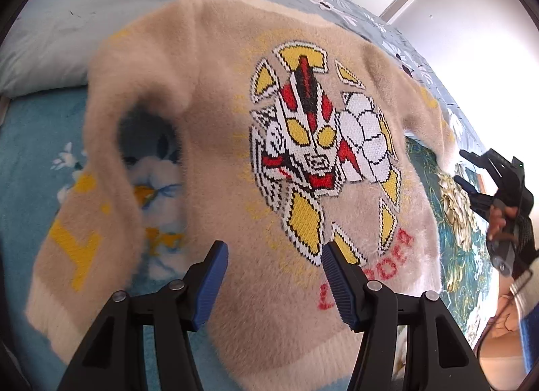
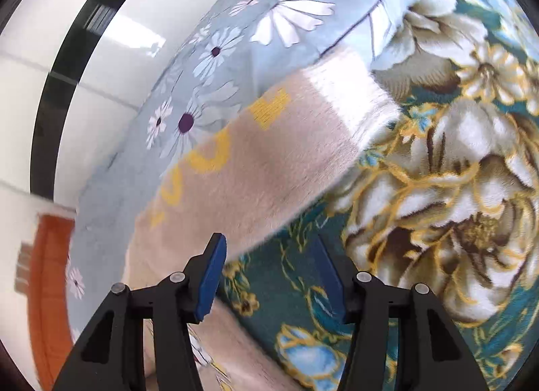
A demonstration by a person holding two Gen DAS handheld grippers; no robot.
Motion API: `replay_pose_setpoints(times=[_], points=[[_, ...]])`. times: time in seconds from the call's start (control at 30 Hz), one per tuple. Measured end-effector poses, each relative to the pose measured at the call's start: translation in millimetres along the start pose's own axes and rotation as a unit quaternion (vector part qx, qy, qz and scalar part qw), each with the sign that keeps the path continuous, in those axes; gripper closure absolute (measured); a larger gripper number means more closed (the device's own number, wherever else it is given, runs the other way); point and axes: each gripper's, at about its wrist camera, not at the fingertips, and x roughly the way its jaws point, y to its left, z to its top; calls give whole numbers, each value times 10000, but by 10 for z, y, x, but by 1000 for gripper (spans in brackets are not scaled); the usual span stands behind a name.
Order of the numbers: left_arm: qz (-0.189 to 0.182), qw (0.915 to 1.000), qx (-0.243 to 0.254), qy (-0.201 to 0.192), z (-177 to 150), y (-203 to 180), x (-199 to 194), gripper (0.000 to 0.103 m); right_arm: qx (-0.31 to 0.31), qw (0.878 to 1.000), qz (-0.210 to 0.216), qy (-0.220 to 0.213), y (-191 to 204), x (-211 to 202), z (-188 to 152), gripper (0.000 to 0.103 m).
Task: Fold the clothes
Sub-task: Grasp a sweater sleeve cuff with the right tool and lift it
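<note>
A fuzzy beige sweater (image 1: 215,115) with a red, yellow and white hero figure lies spread front-up on the bed. Its one sleeve (image 1: 77,222), marked with yellow letters, bends down at the left. My left gripper (image 1: 274,256) hovers open over the sweater's lower body, nothing between its blue pads. The other sleeve (image 2: 269,155), also with yellow letters, stretches out flat in the right wrist view. My right gripper (image 2: 269,256) stands open just off that sleeve's lower edge, over the blanket, holding nothing. It also shows in the left wrist view as the right gripper (image 1: 468,168) in a hand beyond the cuff.
A teal blanket (image 2: 438,189) with big cream and gold flowers covers the bed. A pale blue pillow (image 2: 262,20) with white daisies lies behind the sweater. White wall and cupboard panels (image 1: 471,27) stand beyond the bed. A light blue floral sheet (image 1: 30,162) shows at the left.
</note>
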Motion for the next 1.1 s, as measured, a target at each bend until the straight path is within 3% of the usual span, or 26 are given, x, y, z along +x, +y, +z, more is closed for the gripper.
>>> replay_pose_setpoints(times=[0.07, 0.23, 0.47, 0.53, 0.6, 0.67, 0.7, 0.83, 0.93, 1.0, 1.1], points=[[-9, 10000, -21, 2, 25, 3, 27, 41, 594, 9981, 131, -51, -149, 119, 69, 47], [-251, 9996, -55, -136, 140, 4, 32, 41, 1531, 9829, 998, -220, -340, 347, 62, 47], [-327, 9991, 8, -283, 300, 41, -18, 41, 1894, 9725, 1109, -777, -345, 289, 93, 47], [-350, 9987, -47, -363, 325, 85, -63, 41, 1808, 9741, 1065, -839, -302, 250, 128, 56], [-423, 9979, -183, -444, 343, 142, -111, 41, 1621, 9783, 894, -926, -223, 187, 177, 82], [-489, 9970, -303, -527, 361, 192, -155, 41, 1523, 9790, 860, -1046, -137, 104, 211, 92], [-532, 9963, -345, -580, 370, 213, -184, 41, 1439, 9794, 853, -1128, -66, 44, 221, 92], [-692, 9940, -356, -773, 412, 253, -318, 41, 560, 9844, 805, -1459, 433, -228, 247, 93], [-701, 9923, -310, -970, 442, 268, -412, 41, -611, 9835, 705, -1552, 1060, -372, 161, 93], [-768, 9905, -345, -1084, 466, 303, -470, 41, -1537, 9755, 584, -1463, 1547, -385, 3, 93], [-923, 9878, -518, -1139, 497, 395, -508, 41, -2807, 9509, 466, -1213, 2176, -288, -311, 93]])
